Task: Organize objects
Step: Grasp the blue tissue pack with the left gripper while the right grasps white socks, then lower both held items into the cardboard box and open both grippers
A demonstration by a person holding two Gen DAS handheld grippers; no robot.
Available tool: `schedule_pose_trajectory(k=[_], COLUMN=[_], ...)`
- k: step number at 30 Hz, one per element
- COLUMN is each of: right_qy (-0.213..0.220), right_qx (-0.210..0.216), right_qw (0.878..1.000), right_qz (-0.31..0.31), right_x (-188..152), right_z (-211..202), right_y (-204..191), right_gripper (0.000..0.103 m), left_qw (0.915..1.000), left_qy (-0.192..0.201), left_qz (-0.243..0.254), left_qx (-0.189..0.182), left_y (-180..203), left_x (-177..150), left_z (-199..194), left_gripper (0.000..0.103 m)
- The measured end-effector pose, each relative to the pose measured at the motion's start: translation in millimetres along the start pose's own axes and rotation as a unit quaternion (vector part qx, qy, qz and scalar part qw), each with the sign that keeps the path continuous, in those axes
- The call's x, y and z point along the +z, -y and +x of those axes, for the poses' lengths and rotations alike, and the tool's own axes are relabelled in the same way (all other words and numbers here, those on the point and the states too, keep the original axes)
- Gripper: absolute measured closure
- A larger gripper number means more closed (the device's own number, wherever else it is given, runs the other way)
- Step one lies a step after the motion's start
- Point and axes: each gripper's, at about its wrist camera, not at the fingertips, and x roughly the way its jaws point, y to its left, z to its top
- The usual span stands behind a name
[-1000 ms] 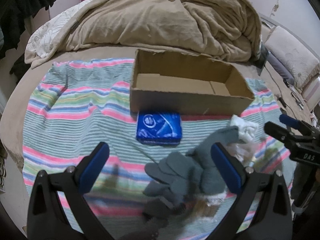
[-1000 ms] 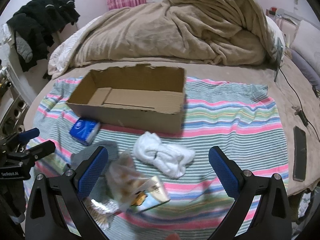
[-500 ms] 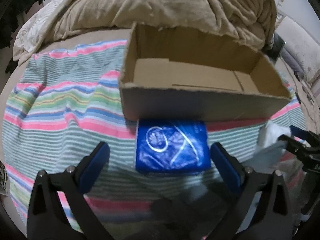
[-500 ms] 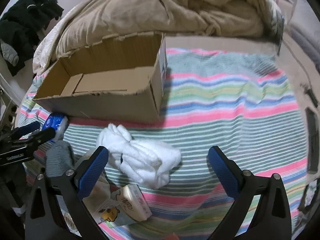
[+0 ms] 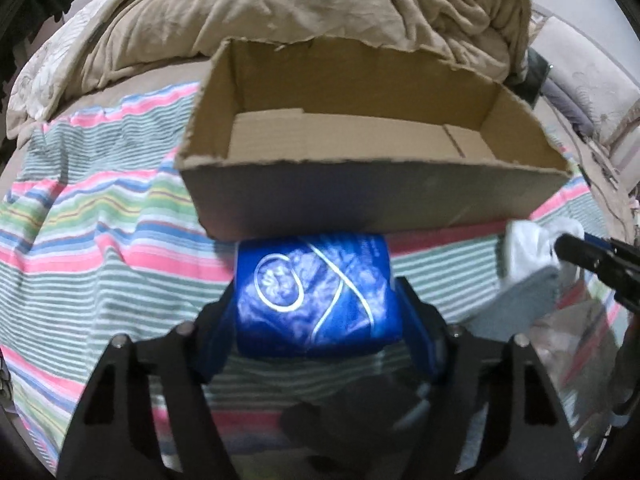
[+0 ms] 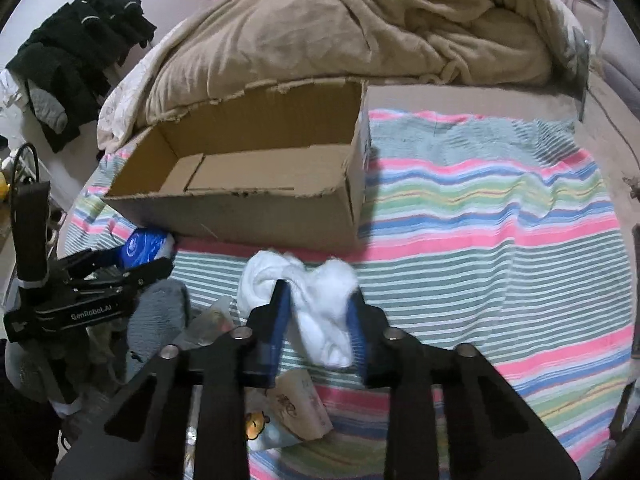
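Two grasps are being made at once, so the step in hand looks like the pick-up before loading the box. Between the blue pads of the left gripper (image 5: 316, 312) sits a blue packet (image 5: 314, 294), pinched on both sides and lying on the striped blanket (image 5: 100, 208); whether it has left the blanket cannot be told. Directly ahead of that gripper, just past the packet, stands the open cardboard box (image 5: 360, 196), its near wall close against the packet's far edge and nothing visible inside. The right gripper (image 6: 318, 312) is clenched on a bundle of white socks (image 6: 316, 300), its pads pressing into the cloth from either side. Just to its left and below lie a grey glove (image 6: 158, 316) and a small printed packet (image 6: 298, 408), both on the blanket; ahead and slightly left is the same box (image 6: 256, 204), and beyond it the heaped beige duvet (image 6: 340, 32). The next move, as I judge it, calls for lifting each item high enough to pass the torn near rim, carrying it forward over the box floor, and only then letting go. The soft socks may sag or trail, so a generous lift seems wise.
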Motion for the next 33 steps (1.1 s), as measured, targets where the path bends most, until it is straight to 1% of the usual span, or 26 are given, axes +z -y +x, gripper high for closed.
schedule_pose_trajectory(k=[5, 12, 17, 20, 26, 33], right_qy=[0.017, 0.04, 0.066, 0.077, 0.084, 0.07], right_qx=[-0.005, 0.0, 0.018, 0.025, 0.029, 0.043], right_qw=[1.0, 0.999, 0.997, 0.996, 0.995, 0.996], right_qz=[-0.012, -0.022, -0.029, -0.034, -0.041, -0.031], right_x=[5.2, 12.2, 23.4, 33.2, 50.9, 61.0], right_z=[-16.4, -44.7, -68.1, -73.5, -65.5, -38.2], right_y=[-3.1, -9.1, -15.0, -17.8, -14.4, -4.9], right_gripper=[0.078, 0.078, 0.078, 0.078, 0.078, 0.078], left_qw=[0.9999, 0.9988, 0.9966, 0.9952, 0.994, 0.994], left_qy=[0.007, 0.036, 0.066, 0.081, 0.091, 0.083], left_qz=[-0.004, -0.007, -0.003, 0.001, 0.007, 0.014], left_qx=[-0.014, -0.032, -0.049, -0.055, -0.06, -0.07], left_y=[0.3, 2.2, 7.7, 12.9, 23.3, 35.3], left_x=[-3.9, -2.5, 8.5, 17.8, 37.4, 59.0], left_z=[-15.8, -59.2, -90.1, -101.6, -97.8, -66.6], left_gripper=[0.034, 0.034, 0.034, 0.034, 0.034, 0.034])
